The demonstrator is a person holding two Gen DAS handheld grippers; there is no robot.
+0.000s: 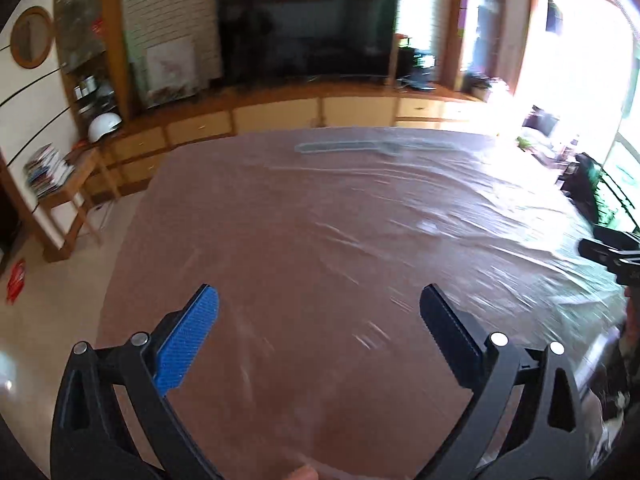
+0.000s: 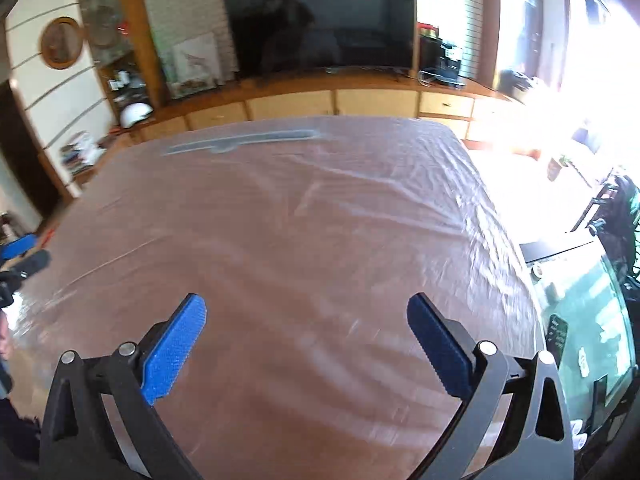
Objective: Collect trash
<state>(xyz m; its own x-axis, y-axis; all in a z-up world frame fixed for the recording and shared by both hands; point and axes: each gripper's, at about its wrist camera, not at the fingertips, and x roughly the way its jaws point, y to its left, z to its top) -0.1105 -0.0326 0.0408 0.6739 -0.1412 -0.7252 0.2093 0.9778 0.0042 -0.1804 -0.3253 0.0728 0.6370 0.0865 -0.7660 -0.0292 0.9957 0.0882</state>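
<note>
1. The left gripper (image 1: 320, 312) stood wide open, lower centre of frame, nothing between its jaws.
2. The right gripper (image 2: 306, 322) likewise stood wide open and empty.
3. No trash could be made out on the plastic-covered table (image 1: 320, 220); the views were blurred.

Right gripper (image 2: 306, 312) wide apart, empty, above plastic-covered table (image 2: 304, 208).

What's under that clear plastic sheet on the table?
Under the plastic sheet the brown table shows through, and near the far edge lies a long grey flat strip. The sheet's glare and blur hide what the strip is.
</note>
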